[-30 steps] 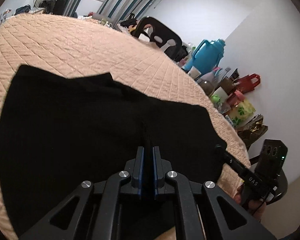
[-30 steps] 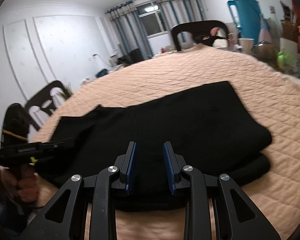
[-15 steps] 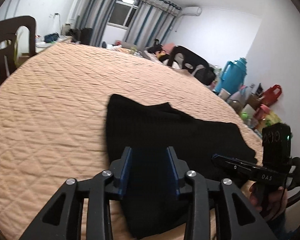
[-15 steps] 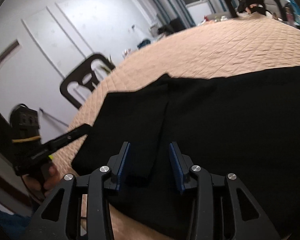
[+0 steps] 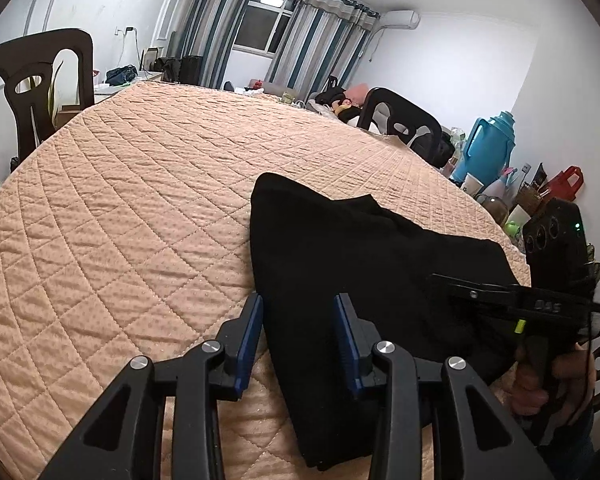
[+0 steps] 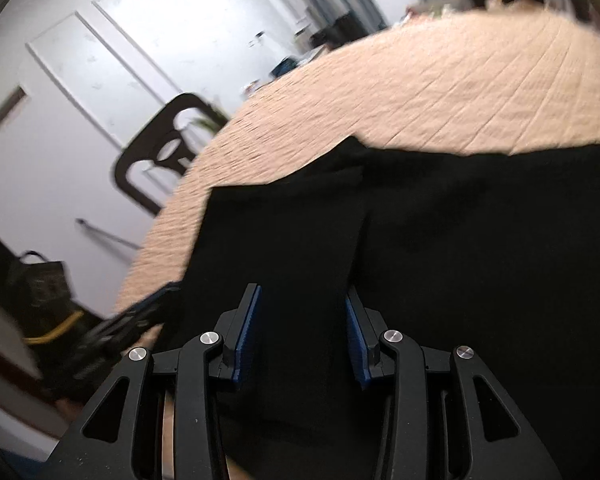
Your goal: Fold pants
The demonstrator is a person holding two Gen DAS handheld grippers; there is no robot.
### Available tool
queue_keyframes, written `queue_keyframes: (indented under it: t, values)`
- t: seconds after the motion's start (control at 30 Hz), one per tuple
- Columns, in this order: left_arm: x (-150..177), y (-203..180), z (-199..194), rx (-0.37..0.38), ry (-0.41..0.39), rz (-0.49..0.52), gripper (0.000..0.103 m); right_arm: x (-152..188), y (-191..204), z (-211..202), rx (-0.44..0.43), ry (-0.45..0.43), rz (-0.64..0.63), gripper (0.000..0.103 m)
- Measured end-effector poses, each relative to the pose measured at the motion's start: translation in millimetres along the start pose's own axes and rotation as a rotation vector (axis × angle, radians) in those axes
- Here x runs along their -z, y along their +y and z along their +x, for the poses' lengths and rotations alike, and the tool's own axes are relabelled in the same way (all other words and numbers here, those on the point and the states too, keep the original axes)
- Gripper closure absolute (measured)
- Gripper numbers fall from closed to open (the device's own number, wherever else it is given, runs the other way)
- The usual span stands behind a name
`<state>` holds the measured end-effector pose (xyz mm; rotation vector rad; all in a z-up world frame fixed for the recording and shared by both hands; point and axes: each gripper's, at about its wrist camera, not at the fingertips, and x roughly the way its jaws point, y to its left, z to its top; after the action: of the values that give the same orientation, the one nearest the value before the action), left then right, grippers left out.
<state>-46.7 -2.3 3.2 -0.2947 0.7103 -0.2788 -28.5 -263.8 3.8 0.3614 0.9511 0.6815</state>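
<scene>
The black pants (image 5: 360, 264) are lying folded into a thick bundle on the near right part of the counter (image 5: 140, 208), which has a peach quilted cover. Left tool (image 5: 298, 340) is spread wide with nothing in it, straddling the bundle's near left edge. Right tool (image 6: 300, 332) is also wide and empty, right over the fabric. I'd guess the cloth is soft, floppy and light, so layers will slide; best to pinch a corner or the folded edge through all layers. Loads of bare quilt to the left and beyond, but the counter edge is close on the near side.
</scene>
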Motion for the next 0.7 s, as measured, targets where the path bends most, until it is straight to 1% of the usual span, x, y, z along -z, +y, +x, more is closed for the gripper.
queue_keyframes:
  t: [0.03,0.07,0.1,0.13,0.17,0.2,0.23,0.27,0.37,0.47,0.6,0.67,0.7]
  values:
    - [0.6,-0.5,-0.1,-0.006,-0.001,0.005,0.064,1.5,1.2,0.7,-0.032,0.017,0.007,0.063]
    - [1.0,-1.2,0.1,-0.010,-0.001,0.010,0.064,2.8,2.8,1.2,-0.045,0.028,0.006,0.063]
    - [1.3,-1.6,0.8,-0.016,0.001,0.014,0.064,4.0,4.0,0.6,-0.048,0.030,0.002,0.063]
    - [1.8,-1.9,1.9,-0.020,0.004,0.016,0.064,4.6,4.6,0.4,-0.048,0.032,0.001,0.066]
    - [1.9,-1.7,3.3,-0.025,0.009,0.017,0.064,4.1,3.1,0.5,-0.048,0.032,0.008,0.076]
    - [2.0,-2.7,4.4,-0.026,0.013,0.016,0.064,3.1,-0.2,1.0,-0.048,0.035,0.020,0.083]
    - [2.0,-2.0,4.7,-0.026,0.015,0.015,0.063,1.9,-4.5,4.1,-0.049,0.041,0.039,0.097]
    - [1.9,-1.3,4.7,-0.026,0.016,0.013,0.063,0.5,-6.2,7.0,-0.050,0.044,0.047,0.100]
    - [2.2,0.6,3.8,-0.026,0.019,0.009,0.063,-0.1,-7.1,6.5,-0.061,0.031,0.052,0.100]
    - [1.6,-1.2,0.8,-0.031,0.011,0.019,0.063,-1.8,-6.7,-9.5,-0.083,-0.021,0.051,0.100]
    - [0.9,-5.3,-5.4,-0.017,-0.003,0.035,0.063,-4.0,-10.7,-48.4,-0.070,-0.114,0.053,0.100]
    - [1.5,-8.5,-6.7,-0.003,-0.004,0.044,0.063,-0.7,-18.3,-71.4,-0.041,-0.160,0.057,0.100]
    - [1.8,-10.5,-6.5,0.004,-0.002,0.048,0.063,1.1,-22.3,-76.1,-0.032,-0.165,0.058,0.100]
